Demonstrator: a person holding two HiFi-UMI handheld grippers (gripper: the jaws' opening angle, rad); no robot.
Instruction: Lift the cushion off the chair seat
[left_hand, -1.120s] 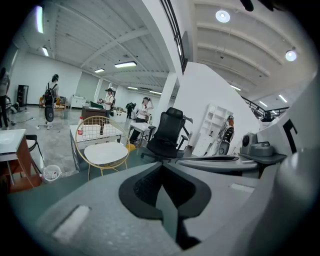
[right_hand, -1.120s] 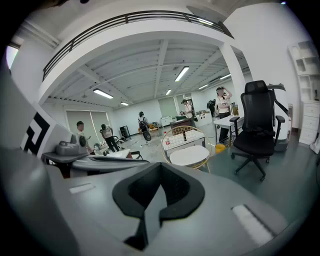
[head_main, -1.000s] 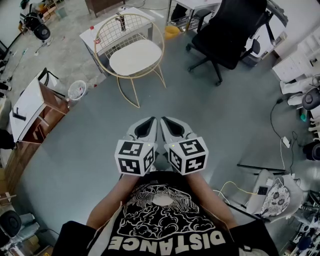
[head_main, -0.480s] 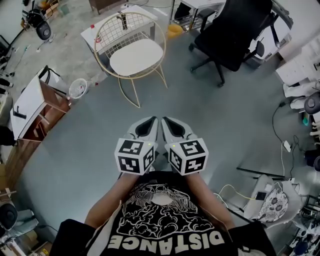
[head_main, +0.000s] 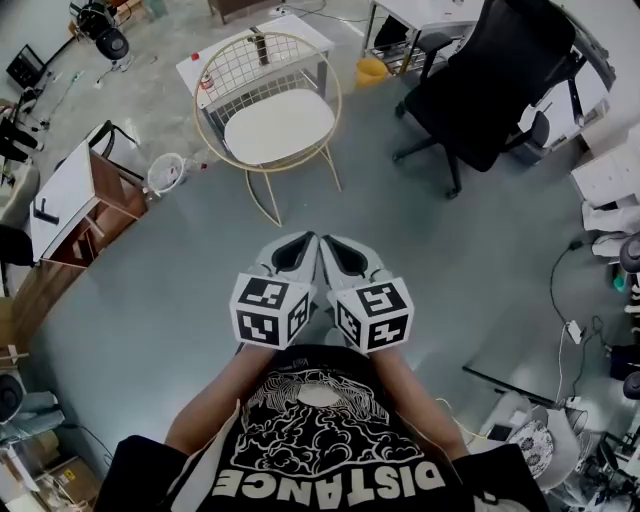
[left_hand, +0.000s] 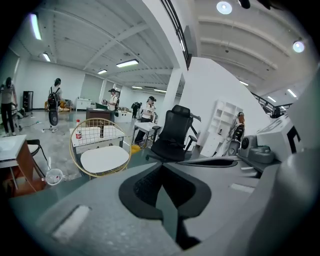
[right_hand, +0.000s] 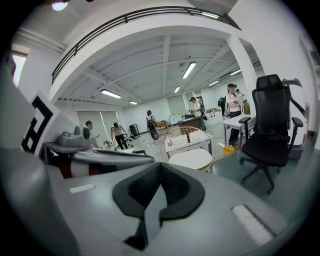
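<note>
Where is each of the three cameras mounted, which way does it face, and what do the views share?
Head view: on the person's head, facing steeply down; shows forearms, shirt, left gripper, right gripper.
Left gripper view: on the left gripper, facing along its shut jaws toward the cushion; right gripper at right edge.
Right gripper view: on the right gripper, along its shut jaws toward the cushion; left gripper at left edge.
Shared: all show the cushion on the wire chair and the black office chair.

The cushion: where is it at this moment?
In the head view, the cushion lies on the gold wire chair, upper left of centre, left of the black office chair.
</note>
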